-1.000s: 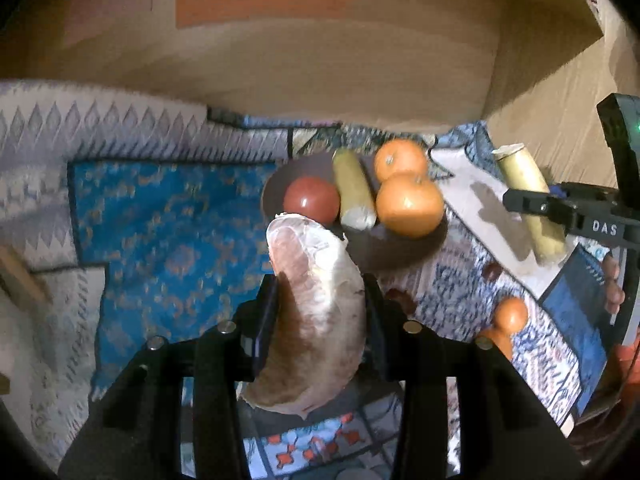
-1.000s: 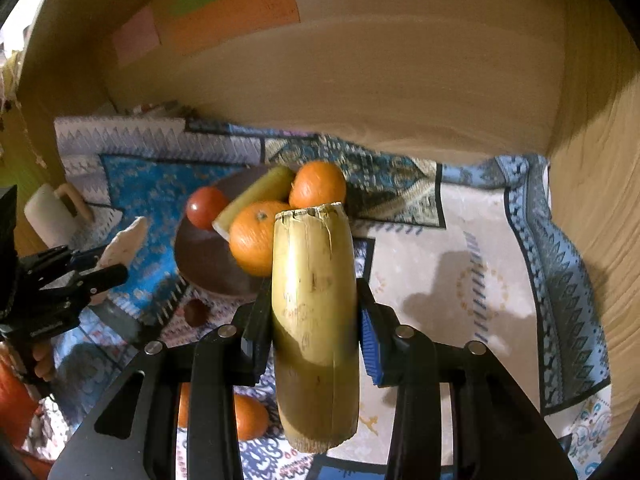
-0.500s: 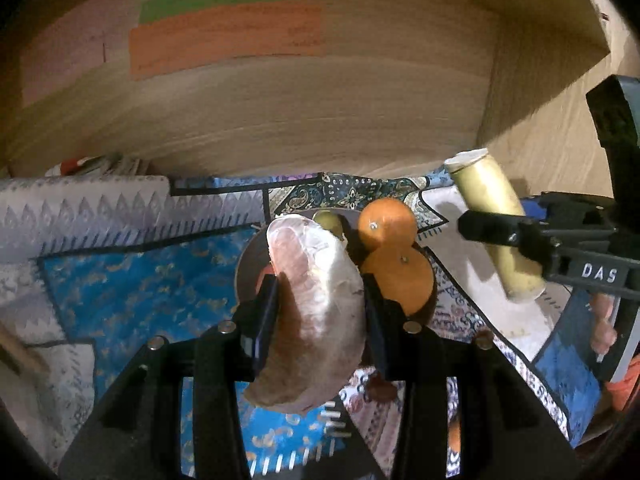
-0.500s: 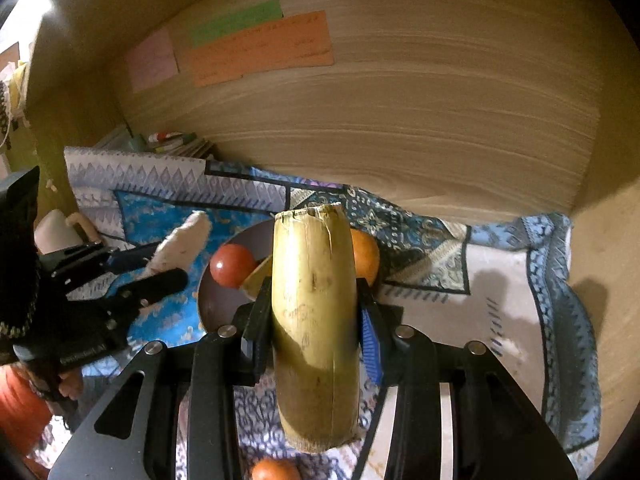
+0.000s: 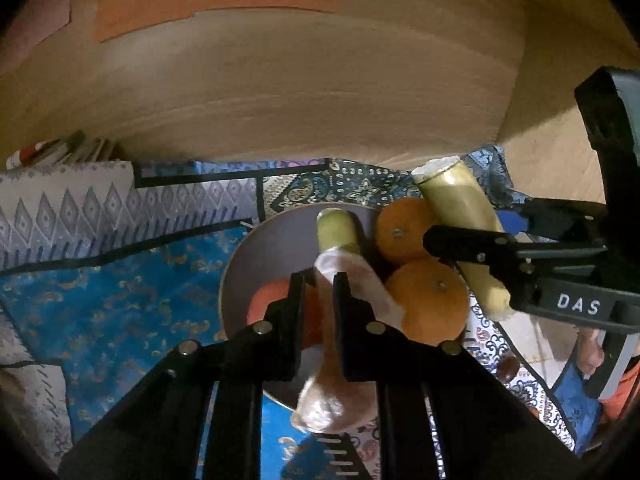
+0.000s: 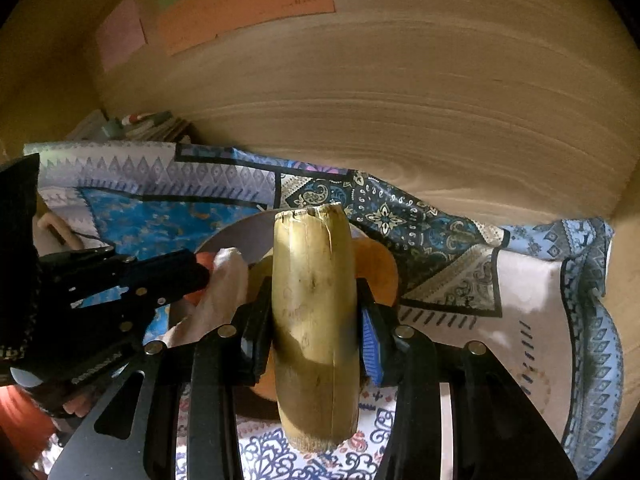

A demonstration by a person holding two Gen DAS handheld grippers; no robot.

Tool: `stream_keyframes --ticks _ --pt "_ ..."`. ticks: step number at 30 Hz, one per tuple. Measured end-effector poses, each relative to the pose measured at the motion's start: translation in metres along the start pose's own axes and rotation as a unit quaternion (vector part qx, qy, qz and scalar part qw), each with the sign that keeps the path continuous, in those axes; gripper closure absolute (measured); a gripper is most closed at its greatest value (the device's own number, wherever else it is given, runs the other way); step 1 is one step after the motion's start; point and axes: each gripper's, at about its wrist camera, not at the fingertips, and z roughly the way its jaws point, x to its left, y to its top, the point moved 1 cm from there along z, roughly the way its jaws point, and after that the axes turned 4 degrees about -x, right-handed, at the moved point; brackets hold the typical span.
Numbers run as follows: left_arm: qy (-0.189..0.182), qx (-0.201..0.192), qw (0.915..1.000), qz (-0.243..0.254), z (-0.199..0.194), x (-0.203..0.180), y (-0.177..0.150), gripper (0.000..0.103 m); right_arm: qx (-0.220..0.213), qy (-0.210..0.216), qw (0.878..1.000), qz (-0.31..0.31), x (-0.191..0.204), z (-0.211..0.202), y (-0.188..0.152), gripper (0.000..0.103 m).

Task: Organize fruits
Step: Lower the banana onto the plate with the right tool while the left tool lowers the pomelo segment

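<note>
My left gripper [image 5: 319, 280] is shut on a pale pinkish-white curved fruit piece [image 5: 340, 344] and holds it over the dark round plate [image 5: 256, 248]. The plate holds a red tomato [image 5: 266, 304], a yellow-green banana piece [image 5: 334, 232] and two oranges [image 5: 428, 300]. My right gripper [image 6: 314, 292] is shut on a thick yellow banana piece [image 6: 314, 312], held over the plate's right side; it shows in the left wrist view [image 5: 460, 216] too. The left gripper with its pale piece [image 6: 224, 280] appears at the left of the right wrist view.
A patterned blue and white cloth [image 5: 120, 280] covers the table. A wooden wall [image 5: 320, 100] stands close behind, with coloured paper notes [image 6: 240, 4]. Books or small items [image 6: 136, 124] lie at the back left. A small dark round thing [image 5: 508, 368] lies right of the plate.
Both grippers have moved forward and come together over the plate. The pale piece has turned narrower in the left jaws. The banana piece now sits above the oranges.
</note>
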Motion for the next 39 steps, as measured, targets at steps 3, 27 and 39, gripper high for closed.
stream_keyframes --ticks 3,27,39 --pt "0.009 -0.006 0.9999 -0.001 -0.005 0.004 0.000 0.090 0.008 0.002 1.000 -0.007 0.003 0.008 0.007 0.069" --pt "0.043 -0.038 0.9983 0.010 -0.059 0.007 -0.021 0.041 -0.041 -0.043 0.998 -0.034 0.011 -0.042 -0.008 0.055" --pt "0.049 -0.041 0.9979 -0.006 -0.094 -0.007 -0.059 0.017 -0.074 -0.044 0.996 -0.017 0.028 -0.099 -0.076 0.051"
